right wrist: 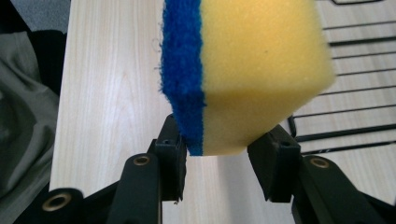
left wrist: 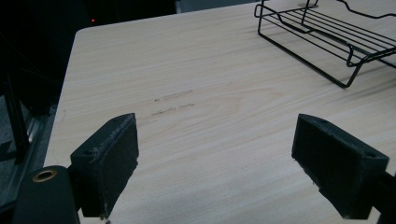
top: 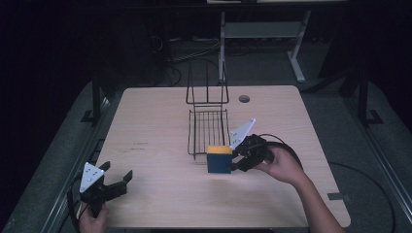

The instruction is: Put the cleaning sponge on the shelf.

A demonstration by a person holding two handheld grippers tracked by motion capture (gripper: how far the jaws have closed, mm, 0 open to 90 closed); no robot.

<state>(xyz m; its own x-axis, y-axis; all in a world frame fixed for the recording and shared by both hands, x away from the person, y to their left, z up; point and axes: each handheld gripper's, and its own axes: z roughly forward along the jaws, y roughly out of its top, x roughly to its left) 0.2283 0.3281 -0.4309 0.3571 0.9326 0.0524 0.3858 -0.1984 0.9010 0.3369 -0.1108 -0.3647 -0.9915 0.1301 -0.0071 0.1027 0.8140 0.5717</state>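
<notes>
A yellow sponge with a blue scouring side (top: 219,158) hangs just above the table by the near end of the black wire rack (top: 208,127). My right gripper (top: 235,161) is shut on the sponge from its right side. In the right gripper view both pads pinch the sponge (right wrist: 247,70) at its lower corner, blue layer to the left, with the rack (right wrist: 355,84) behind it at the right. My left gripper (top: 116,178) rests at the table's near left corner, open. Its jaws stand wide apart over bare wood in the left gripper view (left wrist: 215,172).
The light wooden table (top: 145,121) has a round cable hole (top: 244,98) at the back right. In the left gripper view the rack (left wrist: 327,42) lies at the upper right. Faint marks (left wrist: 173,103) show on the wood ahead. A white desk frame (top: 262,34) stands beyond the table.
</notes>
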